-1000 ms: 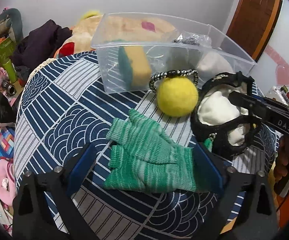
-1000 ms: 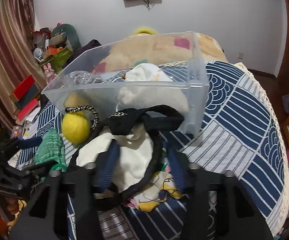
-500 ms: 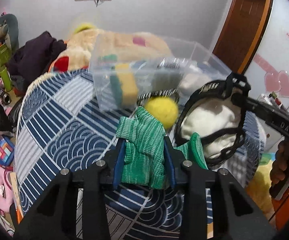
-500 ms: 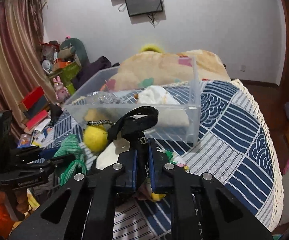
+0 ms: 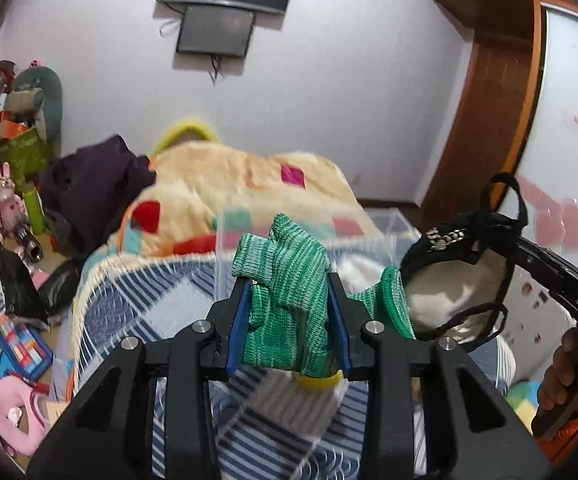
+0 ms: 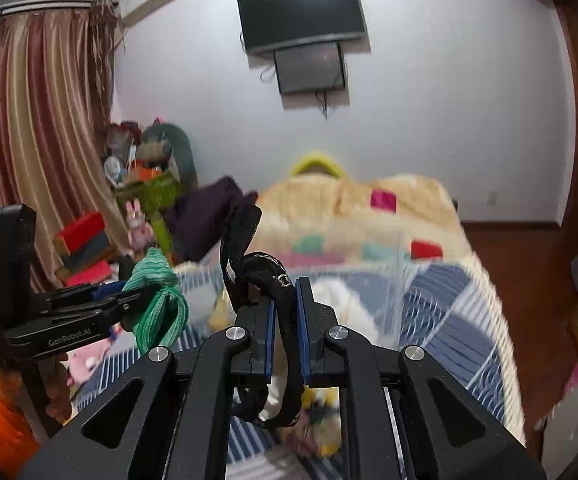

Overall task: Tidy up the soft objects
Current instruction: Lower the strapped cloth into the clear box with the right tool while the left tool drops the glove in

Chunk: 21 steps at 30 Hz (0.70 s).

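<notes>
**Q.** What does each tool hold, and where does it sit?

**A.** The left gripper (image 5: 287, 320) has its blue pads pressed onto a green striped knitted glove (image 5: 285, 300), raised off the blue-and-white patterned tablecloth (image 5: 129, 304). A second green knitted piece (image 5: 393, 300) hangs just beside the right-hand pad; whether it is pinched too cannot be told. The right gripper (image 6: 285, 328) is clamped on the black strap of a black-trimmed white fabric item (image 6: 267, 280), whose white body dangles below the fingers. In the left view the same item (image 5: 445, 288) hangs near the glove.

**Q.** Where is the destination?

**A.** A clear plastic storage bin (image 5: 389, 224) stands just beyond both loads, blurred; its front wall (image 6: 399, 280) shows in the right view.

**Q.** What could go wrong from here?

**A.** Three risks, as judgement:
- The loose green piece, if unpinched, may slip off during the carry and land outside the bin.
- The right grip is on a thin strap only, so the swinging body may catch the bin's rim or snag the glove.
- The transparent wall is hard to judge; a low approach could knock the bin along the cloth.
</notes>
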{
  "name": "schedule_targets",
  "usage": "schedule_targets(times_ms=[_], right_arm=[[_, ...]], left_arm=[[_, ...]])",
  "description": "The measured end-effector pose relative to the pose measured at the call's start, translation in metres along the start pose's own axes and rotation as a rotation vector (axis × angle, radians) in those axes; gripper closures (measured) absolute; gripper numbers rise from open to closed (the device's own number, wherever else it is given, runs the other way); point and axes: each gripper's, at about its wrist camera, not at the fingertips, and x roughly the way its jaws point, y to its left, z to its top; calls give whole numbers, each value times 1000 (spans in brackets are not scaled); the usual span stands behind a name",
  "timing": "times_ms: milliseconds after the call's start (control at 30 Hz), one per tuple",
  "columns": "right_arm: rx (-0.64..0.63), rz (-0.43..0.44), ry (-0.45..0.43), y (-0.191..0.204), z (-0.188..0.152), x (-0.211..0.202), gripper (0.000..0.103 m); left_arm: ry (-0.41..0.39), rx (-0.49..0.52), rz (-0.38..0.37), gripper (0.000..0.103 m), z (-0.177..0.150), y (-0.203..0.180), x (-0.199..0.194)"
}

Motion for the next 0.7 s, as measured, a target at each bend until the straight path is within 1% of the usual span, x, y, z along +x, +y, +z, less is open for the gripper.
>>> schedule_targets(times_ms=[67,167,233,300,400,500,600,667,700], right_arm=[[-3,-20,-34,0,12,2,94],[-2,-47,-59,-1,27,12,94],[-8,-67,-63,0,32,22,94],[-15,-85,-45,0,32,35,94],[-23,-103,19,0,24,61,94],[-20,-105,94,0,9,82,94],[-24,-104,134,-2,1,88,94],[-28,-107,157,-5,-4,87,93],[-29,-109,168,-6,-5,86,93]], left_arm=[[-21,1,26,67,10,2,4],[-39,-1,68,67,21,4,18],[-46,-4,99,67,26,5,30],[-37,-5,126,67,27,6,44],[3,0,150,67,25,7,68],[68,37,174,67,18,3,94],[132,72,169,67,10,-2,112],[170,81,150,64,5,-5,118],[186,78,135,61,3,-6,119]])
